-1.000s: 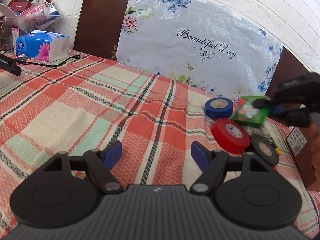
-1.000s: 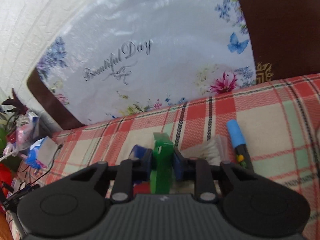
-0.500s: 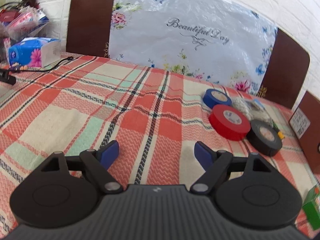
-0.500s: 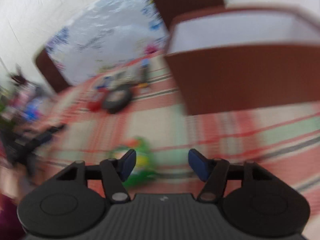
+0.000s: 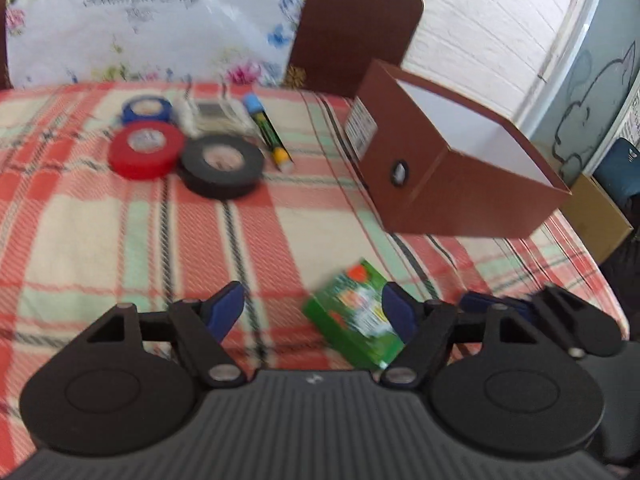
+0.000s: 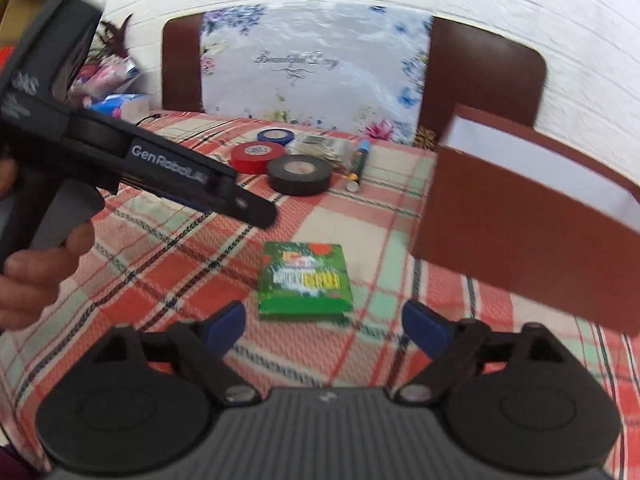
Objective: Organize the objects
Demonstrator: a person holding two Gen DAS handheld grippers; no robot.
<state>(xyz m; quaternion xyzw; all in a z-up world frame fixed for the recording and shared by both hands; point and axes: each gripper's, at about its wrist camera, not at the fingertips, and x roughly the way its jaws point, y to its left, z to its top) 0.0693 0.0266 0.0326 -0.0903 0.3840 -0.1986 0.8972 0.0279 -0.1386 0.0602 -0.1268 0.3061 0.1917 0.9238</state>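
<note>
Left wrist view
Left gripper point(image 5: 312, 312): I am seeing its jaws standing apart over the checked tablecloth point(image 5: 100, 220), gripping nothing; they have just been closing a little
Green packet point(image 5: 354, 314): it is lying flat on the cloth just ahead of the right-hand blue pad point(image 5: 396, 314), which is overlapping its edge in the picture; I cannot tell whether they are touching
Brown box point(image 5: 456, 184): it is sitting open-topped to the right, beyond the packet, its white inside showing
Tape rolls: a red roll point(image 5: 146, 154), a black roll point(image 5: 220, 166) and a blue roll point(image 5: 146, 109) are clustering at the far side, with a blue-capped pen point(image 5: 266, 132) just beside the black one

Right wrist view
Right gripper point(image 6: 324, 326): I am watching its jaws gaping wide, having just been opening, with nothing between the pads
Green packet point(image 6: 306, 280): it is resting face up on the cloth just ahead of the fingers, apart from both pads and lying outside the brown box point(image 6: 520, 224), which is standing to its right
Left gripper point(image 6: 244, 202): it is reaching in from the left above the cloth, with a hand point(image 6: 36, 276) wrapping its handle
Far side: the red roll point(image 6: 258, 156), black roll point(image 6: 300, 174) and blue roll point(image 6: 276, 135) are lying near a flowered cover point(image 6: 316, 76) on a chair
</note>
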